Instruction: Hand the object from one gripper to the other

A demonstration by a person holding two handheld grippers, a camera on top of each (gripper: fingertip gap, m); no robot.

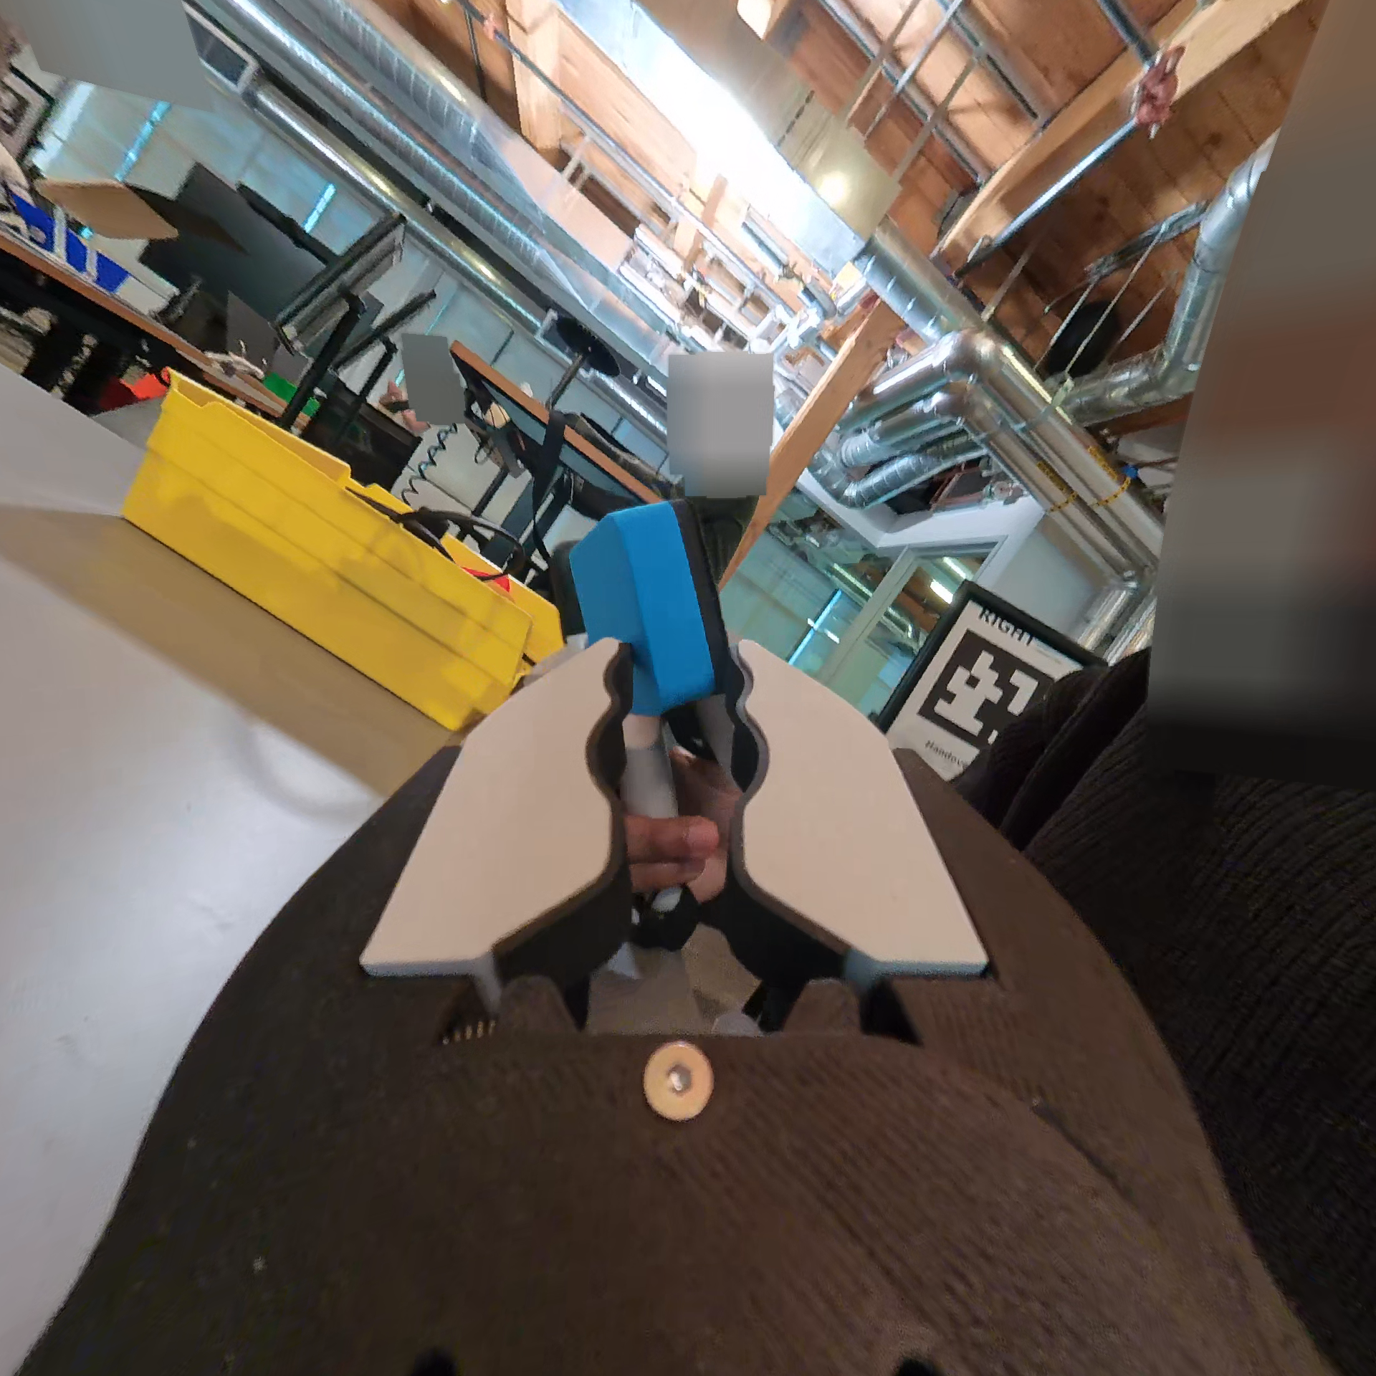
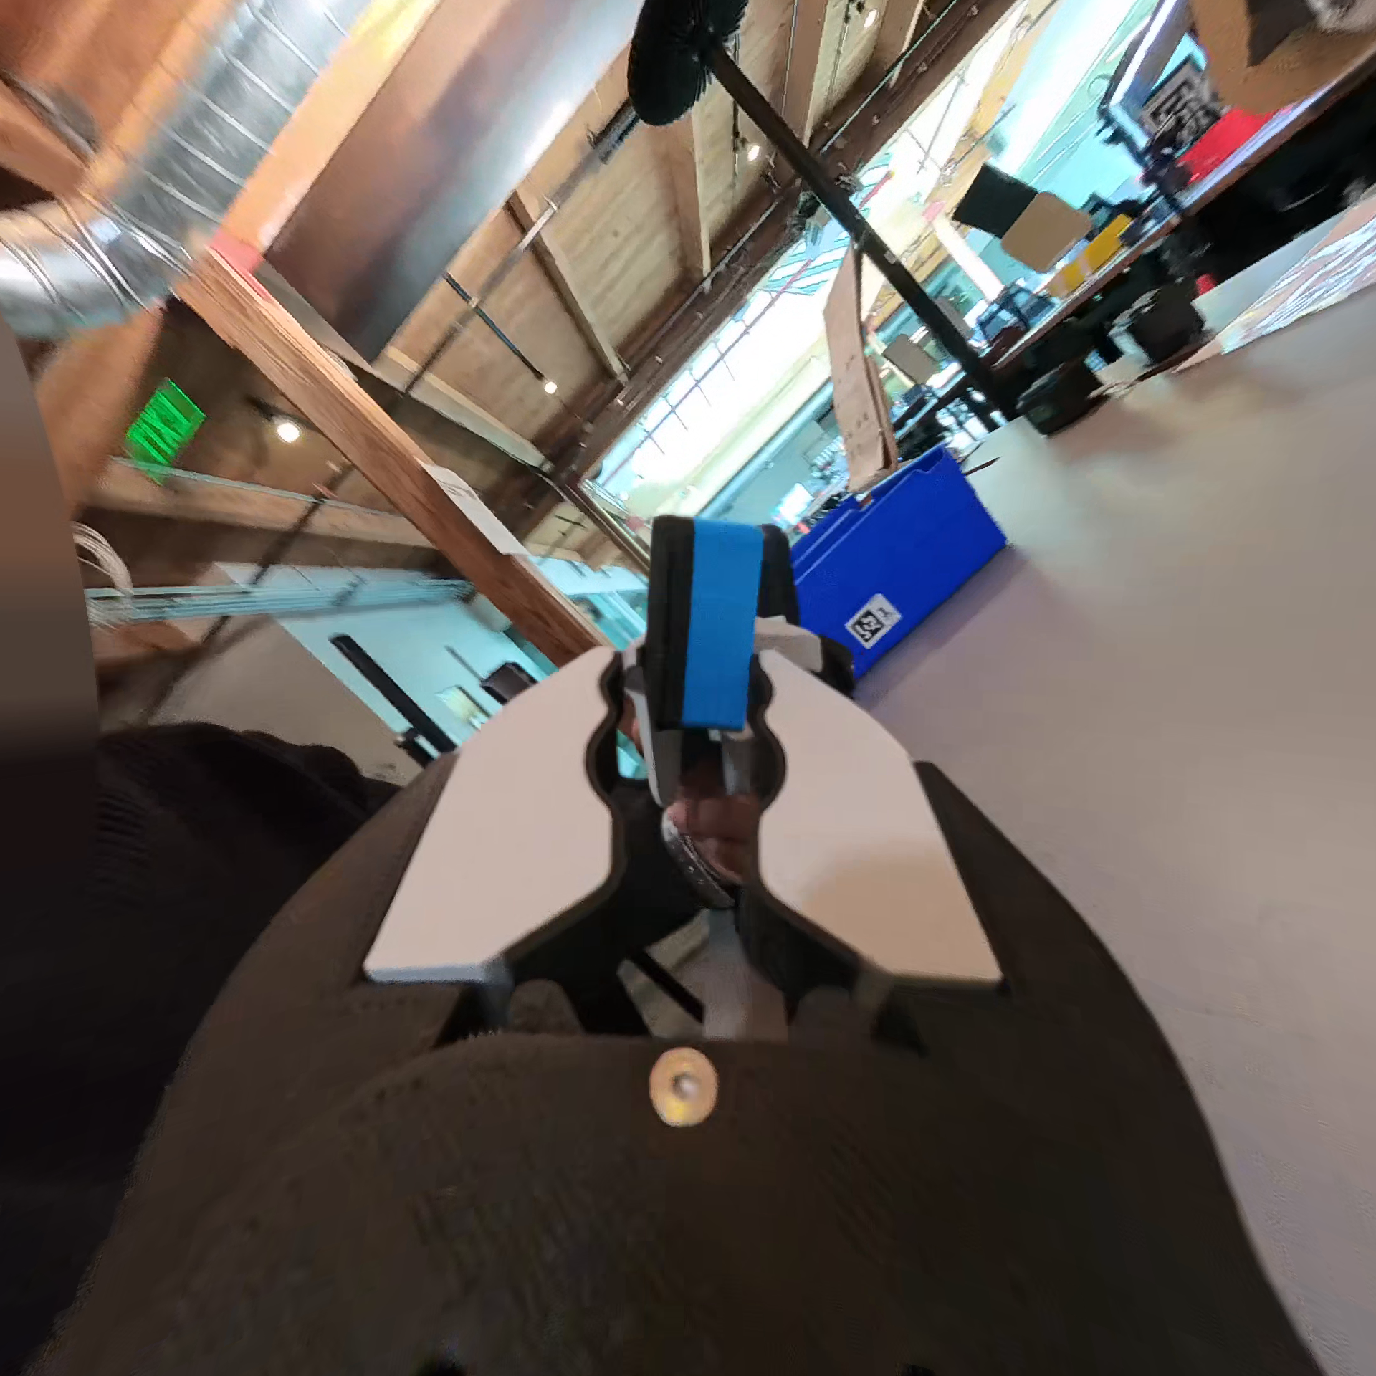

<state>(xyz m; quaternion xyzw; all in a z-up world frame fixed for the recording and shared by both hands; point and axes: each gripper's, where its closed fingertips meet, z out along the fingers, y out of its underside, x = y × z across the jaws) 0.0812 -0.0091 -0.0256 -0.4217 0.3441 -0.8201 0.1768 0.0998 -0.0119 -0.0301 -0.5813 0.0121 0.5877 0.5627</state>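
Left tongs (image 1: pixel 677 663) are pinching a blue-and-black block (image 1: pixel 648 596) at the tips, and the block sticks up past them into the air. Just under it, in the gap, sit grey fingers (image 1: pixel 648 774) of the other tool and a hand (image 1: pixel 670 841).

Right tongs (image 2: pixel 689 670) are narrowed around the same block (image 2: pixel 715 633) from the opposite side. White fingers (image 2: pixel 642 715) of the left tool lie betw. block and tips, so I can't tell whether the right pair actually presses on it.

Block is off the table (image 1: pixel 112 819) w/ both tools around it.

Far left there's a yellow bin (image 1: pixel 298 536) on the table. A blue bin (image 2: pixel 908 543) sits far right (right cam only). Near right is a dark ribbed sleeve (image 1: pixel 1191 893), w/ a black-and-white marker board (image 1: pixel 983 685) behind it.
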